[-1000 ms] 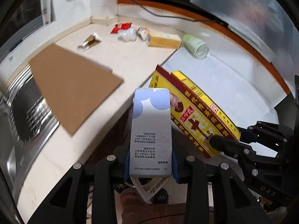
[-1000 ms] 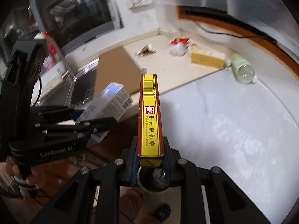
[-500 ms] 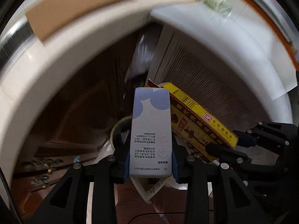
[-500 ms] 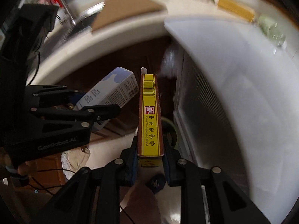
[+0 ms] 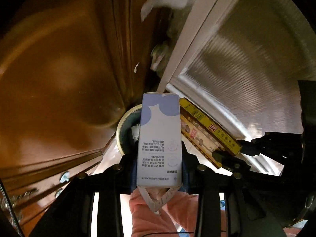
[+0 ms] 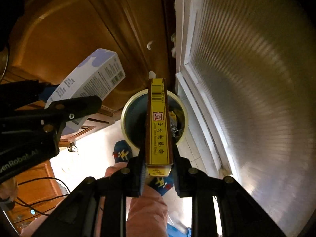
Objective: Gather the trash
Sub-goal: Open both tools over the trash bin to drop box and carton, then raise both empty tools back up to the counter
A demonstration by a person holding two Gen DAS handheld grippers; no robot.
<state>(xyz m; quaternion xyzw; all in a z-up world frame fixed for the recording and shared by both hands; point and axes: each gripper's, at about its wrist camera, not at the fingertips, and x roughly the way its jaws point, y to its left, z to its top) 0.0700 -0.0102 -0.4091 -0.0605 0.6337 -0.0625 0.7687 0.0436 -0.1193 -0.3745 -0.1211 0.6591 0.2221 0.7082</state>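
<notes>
Brown cabinet door (image 6: 65, 39) far left. Left gripper (image 5: 160, 169) clamped on white-and-lavender box (image 5: 161, 136), held up over the floor, left of the bin. Bin (image 6: 136, 118), round, cream rim, dark inside, stands on the floor; crumpled dark and yellow trash (image 6: 176, 122) in it, white scrap (image 5: 135, 132) too. Right gripper (image 6: 159, 165) clamped on yellow box (image 6: 159, 126), directly above the bin mouth. Ribbed grey panel (image 6: 246, 79) right.

Pale tiled floor (image 6: 92, 158) below, carrying a round cream-rimmed trash bin (image 6: 126, 118) with crumpled waste inside, set between brown wooden cabinet (image 6: 65, 31) and ribbed metal door (image 6: 246, 79), blue slipper (image 6: 122, 153) beside.
</notes>
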